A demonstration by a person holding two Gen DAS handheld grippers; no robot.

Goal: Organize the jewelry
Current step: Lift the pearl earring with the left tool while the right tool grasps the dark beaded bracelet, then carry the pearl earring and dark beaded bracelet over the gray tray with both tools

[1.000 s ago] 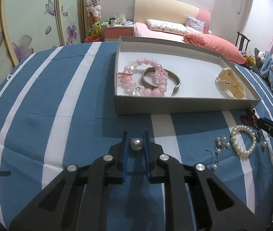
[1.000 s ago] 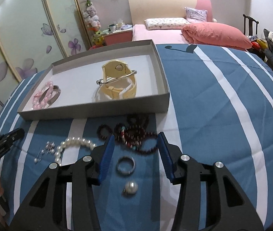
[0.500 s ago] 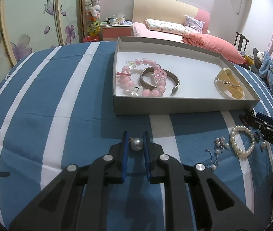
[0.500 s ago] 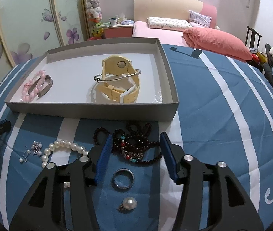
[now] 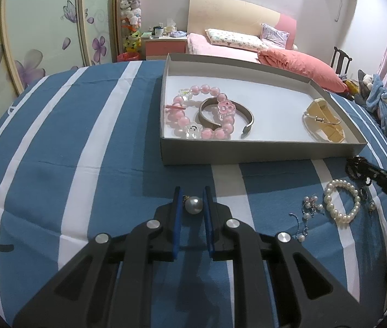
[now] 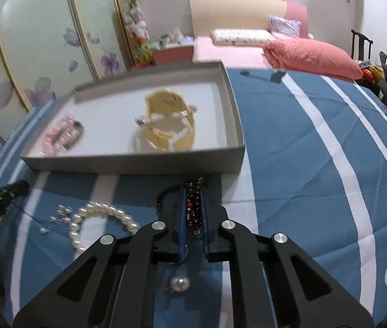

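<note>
My left gripper (image 5: 192, 201) is shut on a pearl earring (image 5: 193, 205), held above the striped cloth in front of the grey tray (image 5: 248, 153). The tray holds a pink bead bracelet (image 5: 204, 114), a metal bangle (image 5: 229, 114) and a yellow watch (image 5: 325, 124). My right gripper (image 6: 193, 205) is shut on a dark bead bracelet (image 6: 193, 202) just in front of the tray (image 6: 138, 164). A second pearl earring (image 6: 179, 283) lies under the right gripper. A white pearl bracelet (image 6: 97, 218) and small pearl earrings (image 6: 59, 216) lie to its left.
The blue-and-white striped cloth (image 5: 70, 150) covers the table. The white pearl bracelet (image 5: 342, 201) and small earrings (image 5: 309, 209) lie right of my left gripper. The right gripper's tip (image 5: 379, 177) shows there. A bed (image 5: 248, 43) and wardrobe stand behind.
My right gripper has moved forward and shut on the dark bead bracelet; the silver ring is out of sight. My left gripper still holds the pearl earring, almost unmoved.
</note>
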